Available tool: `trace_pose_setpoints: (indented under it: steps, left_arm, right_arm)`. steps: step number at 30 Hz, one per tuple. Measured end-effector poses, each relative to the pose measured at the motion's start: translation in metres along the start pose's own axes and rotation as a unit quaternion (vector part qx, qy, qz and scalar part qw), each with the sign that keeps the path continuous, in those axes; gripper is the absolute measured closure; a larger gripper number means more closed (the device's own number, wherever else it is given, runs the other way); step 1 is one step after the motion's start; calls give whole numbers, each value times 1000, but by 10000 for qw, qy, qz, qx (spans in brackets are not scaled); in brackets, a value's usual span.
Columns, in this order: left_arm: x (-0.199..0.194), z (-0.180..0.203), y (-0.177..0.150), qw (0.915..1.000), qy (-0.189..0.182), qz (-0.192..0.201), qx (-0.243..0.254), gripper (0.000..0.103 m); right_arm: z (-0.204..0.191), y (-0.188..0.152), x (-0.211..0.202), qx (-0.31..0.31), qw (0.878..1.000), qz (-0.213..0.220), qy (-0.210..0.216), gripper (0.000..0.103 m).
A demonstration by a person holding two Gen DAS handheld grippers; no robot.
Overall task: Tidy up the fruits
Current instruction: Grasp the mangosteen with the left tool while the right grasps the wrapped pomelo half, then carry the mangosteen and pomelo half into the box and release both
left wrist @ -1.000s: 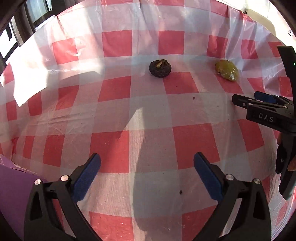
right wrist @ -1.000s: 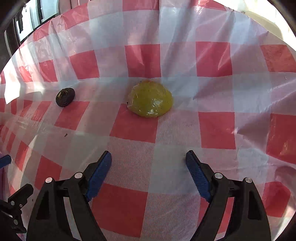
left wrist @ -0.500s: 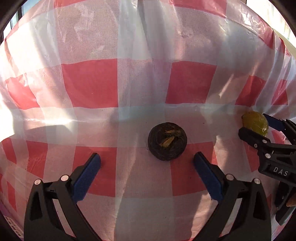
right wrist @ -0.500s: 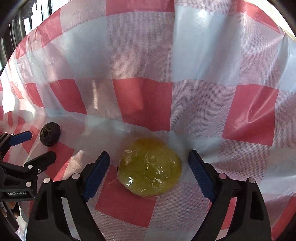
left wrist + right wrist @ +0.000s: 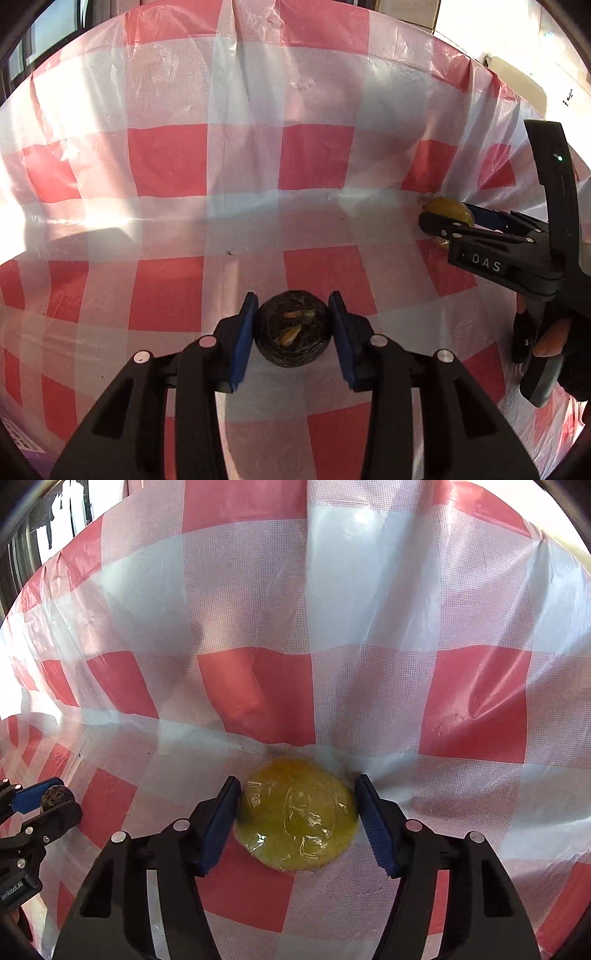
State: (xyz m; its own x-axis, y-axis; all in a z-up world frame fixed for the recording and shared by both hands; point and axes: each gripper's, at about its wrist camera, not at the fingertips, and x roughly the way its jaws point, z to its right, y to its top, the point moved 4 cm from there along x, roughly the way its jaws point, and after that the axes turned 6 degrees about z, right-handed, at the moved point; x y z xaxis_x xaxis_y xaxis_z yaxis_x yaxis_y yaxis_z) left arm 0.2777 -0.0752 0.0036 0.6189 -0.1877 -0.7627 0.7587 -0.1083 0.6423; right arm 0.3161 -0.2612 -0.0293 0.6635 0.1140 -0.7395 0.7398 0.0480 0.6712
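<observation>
Red-and-white checked plastic sheeting [image 5: 207, 229] covers the tabletop and rises as a wall behind it; the fold where the sheet turns upward runs across both views just beyond the fruits. Window frames show past the sheet's upper left edge in both views.

Left gripper [image 5: 291, 325]: both blue pads are closed against the sides of a dark, round, wrinkled fruit [image 5: 291, 332]. This fruit rests on the sheet on a red square, with open flat cloth ahead of it up to the fold and to its left. From the right wrist camera the same fruit [image 5: 53, 797] appears small at the far left, pinched between the left gripper's fingers [image 5: 31, 797].

Right gripper [image 5: 297, 808]: jaws stand at medium width around a yellow-green fruit wrapped in clear film [image 5: 295, 816]. The left pad touches the fruit; whether the right pad makes contact cannot be told. This fruit sits directly at the foot of the rising sheet, leaving almost no room behind it. From the left wrist camera it [image 5: 448, 208] shows at the right, partly covered by the right gripper's black finger [image 5: 443, 225].

The two fruits lie well apart, with bare cloth between them.
</observation>
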Motion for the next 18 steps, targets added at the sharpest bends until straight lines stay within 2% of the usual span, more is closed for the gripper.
trace_pose_setpoints:
  steps: [3,7,13,18]
  left_arm:
    - [-37,6,-33,9995,-226,-170,-118,64]
    - [-97,19,-104,9973,-575,-460,7,64]
    - [-154,25,-170,9897,-1051,-910,334,64]
    - [-190,3,-208,9854,-1216,-915,760,64]
  right_arm:
    - [-9,-1,1,-77,9999,13,-121,41]
    - [-30,-27,-26,208,9996,-136,-92,41]
    - [-82,-114,-109,728,9965,-408,108,41]
    - [-121,-172,-169,1128,9907,-754,128,41]
